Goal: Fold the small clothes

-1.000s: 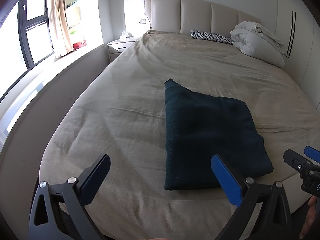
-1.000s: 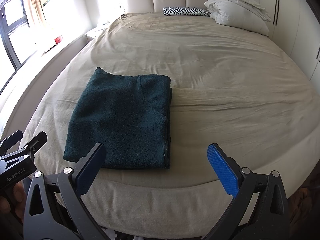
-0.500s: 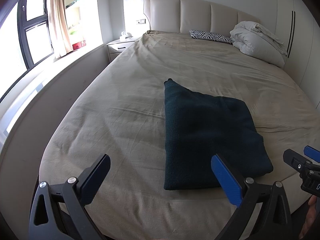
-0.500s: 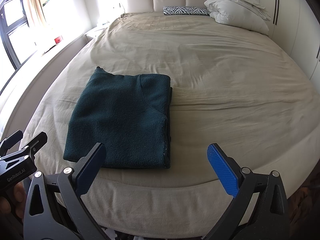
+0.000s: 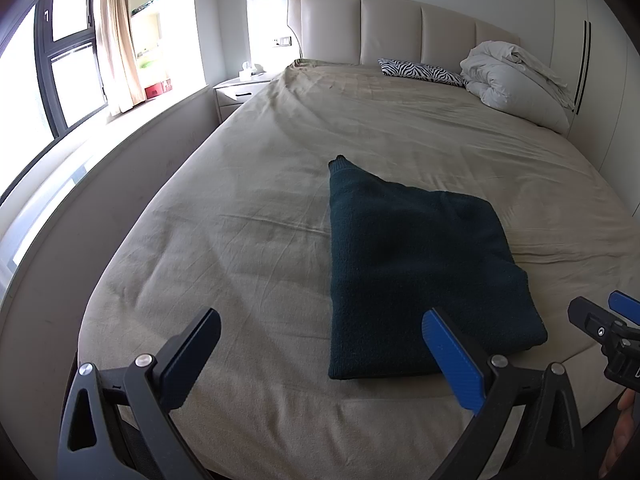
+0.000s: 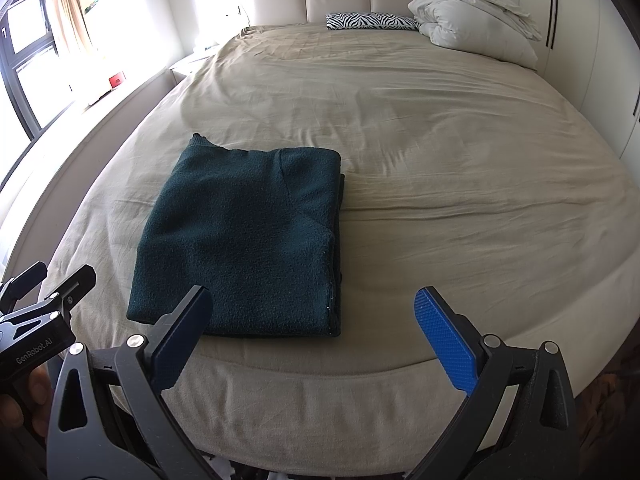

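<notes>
A dark green fleece garment [image 5: 416,272] [image 6: 248,240] lies folded into a rough rectangle near the foot of the bed [image 5: 248,216] [image 6: 460,160]. One corner of it pokes out toward the headboard. My left gripper [image 5: 320,348] hovers open just short of the garment's near left edge, with nothing between its fingers. My right gripper [image 6: 316,324] is open too, held off the foot of the bed, its left finger over the garment's near edge. Each gripper shows at the side of the other's view.
A white duvet bundle [image 5: 516,80] [image 6: 476,12] and a zebra-print pillow [image 5: 420,72] [image 6: 370,21] lie by the padded headboard. A nightstand [image 5: 240,92] and a low ledge under the window [image 5: 68,80] run along the left. White wardrobe doors [image 5: 592,92] stand at the right.
</notes>
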Motion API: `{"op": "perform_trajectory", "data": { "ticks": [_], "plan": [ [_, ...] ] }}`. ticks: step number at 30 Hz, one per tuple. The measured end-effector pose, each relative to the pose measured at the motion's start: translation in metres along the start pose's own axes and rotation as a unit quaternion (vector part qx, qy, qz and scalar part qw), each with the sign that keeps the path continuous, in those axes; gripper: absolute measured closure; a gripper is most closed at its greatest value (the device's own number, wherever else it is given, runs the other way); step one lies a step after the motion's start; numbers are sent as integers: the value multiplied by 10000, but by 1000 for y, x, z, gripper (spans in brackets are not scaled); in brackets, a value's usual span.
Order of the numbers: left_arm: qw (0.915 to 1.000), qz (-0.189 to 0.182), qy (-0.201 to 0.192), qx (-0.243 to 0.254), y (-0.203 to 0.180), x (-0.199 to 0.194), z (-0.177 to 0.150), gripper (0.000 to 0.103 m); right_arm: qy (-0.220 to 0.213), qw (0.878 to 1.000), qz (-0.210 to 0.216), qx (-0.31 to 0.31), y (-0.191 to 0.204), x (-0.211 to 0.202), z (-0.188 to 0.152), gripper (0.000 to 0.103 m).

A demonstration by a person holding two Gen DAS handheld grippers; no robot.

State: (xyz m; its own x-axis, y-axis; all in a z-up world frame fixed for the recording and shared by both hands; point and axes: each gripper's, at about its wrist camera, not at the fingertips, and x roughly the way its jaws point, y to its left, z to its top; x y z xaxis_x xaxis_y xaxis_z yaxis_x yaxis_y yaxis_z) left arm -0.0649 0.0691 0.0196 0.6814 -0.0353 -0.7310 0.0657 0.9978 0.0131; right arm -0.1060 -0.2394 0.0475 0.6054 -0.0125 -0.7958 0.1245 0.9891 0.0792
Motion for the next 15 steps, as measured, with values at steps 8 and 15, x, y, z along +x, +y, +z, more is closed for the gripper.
{"op": "perform_trajectory", "data": {
  "ticks": [8, 15],
  "plan": [
    [10000, -10, 18, 1, 2, 1, -1, 0, 2, 10000, 2, 9, 1, 0, -1, 0],
    [10000, -6, 26, -7, 2, 2, -1, 0, 6, 10000, 3, 8, 1, 1, -1, 0]
  ]
}}
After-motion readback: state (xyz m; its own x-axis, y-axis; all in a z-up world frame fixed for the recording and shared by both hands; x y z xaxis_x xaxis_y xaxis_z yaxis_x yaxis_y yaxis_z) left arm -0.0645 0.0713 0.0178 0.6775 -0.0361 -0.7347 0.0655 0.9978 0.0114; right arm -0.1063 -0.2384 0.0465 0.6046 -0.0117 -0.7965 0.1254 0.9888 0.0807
